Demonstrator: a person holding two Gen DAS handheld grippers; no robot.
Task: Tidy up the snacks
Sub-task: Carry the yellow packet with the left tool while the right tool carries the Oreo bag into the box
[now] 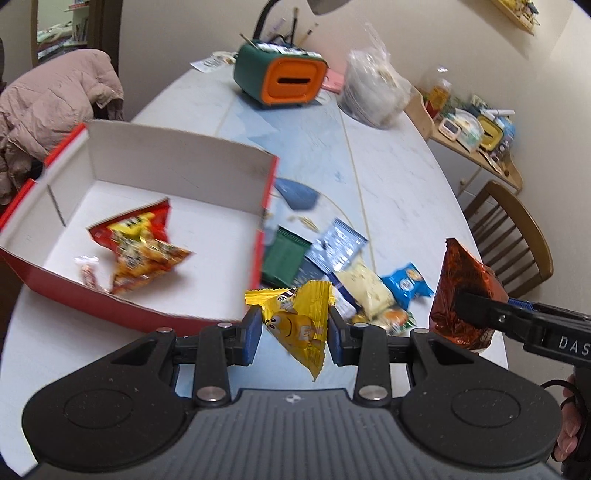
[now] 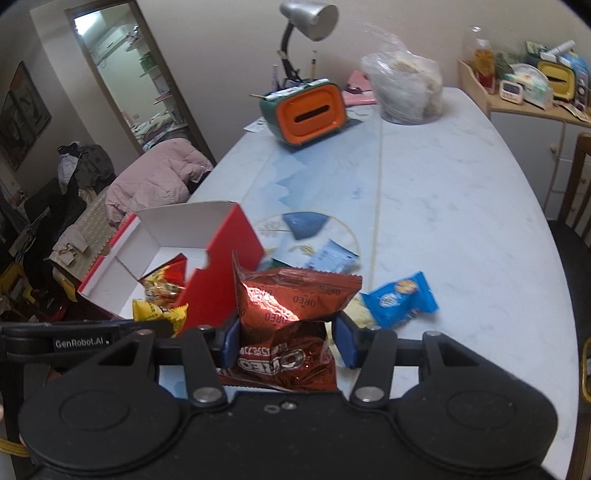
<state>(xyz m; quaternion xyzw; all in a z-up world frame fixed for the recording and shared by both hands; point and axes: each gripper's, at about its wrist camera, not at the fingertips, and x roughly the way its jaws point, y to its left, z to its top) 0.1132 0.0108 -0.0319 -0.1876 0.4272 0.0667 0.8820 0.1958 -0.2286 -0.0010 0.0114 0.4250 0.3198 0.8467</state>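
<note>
My left gripper (image 1: 293,332) is shut on a yellow candy packet (image 1: 299,317) and holds it in the air near the right end of the red box (image 1: 177,155). The box is white inside and holds a red and yellow snack packet (image 1: 140,236) and a small candy (image 1: 86,271). My right gripper (image 2: 288,339) is shut on a shiny orange-brown Oreo packet (image 2: 295,299), lifted above the table. To the right of the box lies a pile of snacks: a green packet (image 1: 284,254), a blue-white packet (image 1: 338,245), a pale yellow packet (image 1: 365,284) and a blue packet (image 2: 400,299).
At the far end of the pale marble table (image 2: 443,206) stand an orange and green tissue box (image 2: 310,110), a desk lamp (image 2: 306,22) and a full plastic bag (image 2: 406,88). A wooden chair (image 1: 513,229) is at the right and a pink jacket (image 1: 55,99) at the left.
</note>
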